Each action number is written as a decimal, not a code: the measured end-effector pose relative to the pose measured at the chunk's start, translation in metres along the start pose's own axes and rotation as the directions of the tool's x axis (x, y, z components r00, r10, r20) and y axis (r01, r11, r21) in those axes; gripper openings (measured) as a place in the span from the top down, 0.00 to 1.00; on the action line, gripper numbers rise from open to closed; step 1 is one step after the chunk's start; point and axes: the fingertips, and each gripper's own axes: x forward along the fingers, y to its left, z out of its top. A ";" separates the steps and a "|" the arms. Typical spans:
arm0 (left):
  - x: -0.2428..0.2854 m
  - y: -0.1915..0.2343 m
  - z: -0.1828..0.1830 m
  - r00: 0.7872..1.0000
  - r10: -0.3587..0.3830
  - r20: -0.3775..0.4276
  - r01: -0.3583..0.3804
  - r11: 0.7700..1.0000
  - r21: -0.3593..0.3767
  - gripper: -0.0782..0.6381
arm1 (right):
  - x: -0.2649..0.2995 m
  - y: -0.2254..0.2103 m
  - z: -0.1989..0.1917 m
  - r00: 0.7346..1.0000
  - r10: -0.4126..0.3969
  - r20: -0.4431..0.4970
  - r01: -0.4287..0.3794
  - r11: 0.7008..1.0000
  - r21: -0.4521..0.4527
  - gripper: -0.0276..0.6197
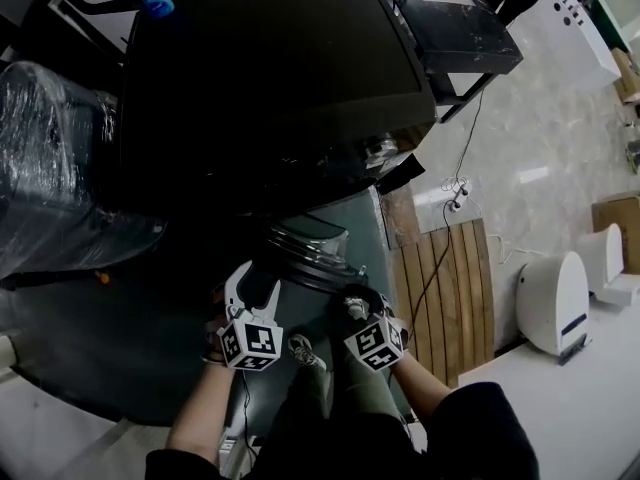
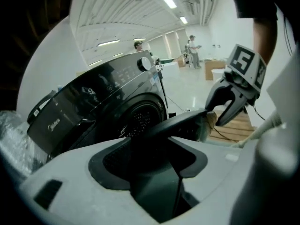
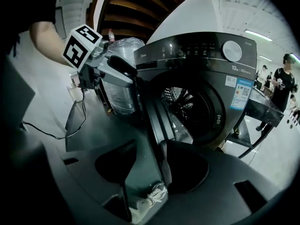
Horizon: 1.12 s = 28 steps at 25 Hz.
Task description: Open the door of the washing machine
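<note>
Pale glossy floor (image 1: 540, 168) behind washing machine (image 3: 206, 55) marked "12kg"

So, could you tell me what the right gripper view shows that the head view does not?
Only the right gripper view shows the washing machine's front: its dial, drum and label. Only the head view shows the wooden pallet and a white unit. Both show the open door, the left tool and the plastic-wrapped bundle.

Plastic-wrapped bundle (image 1: 45, 158), wooden slats (image 1: 455, 288), white machine (image 1: 553, 303)
</note>
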 end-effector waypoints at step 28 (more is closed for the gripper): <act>-0.166 0.009 -0.198 0.995 0.082 -0.054 -0.091 0.555 -0.827 0.69 | -0.059 0.124 0.117 0.983 -0.007 0.183 0.001 1.000 0.031 0.83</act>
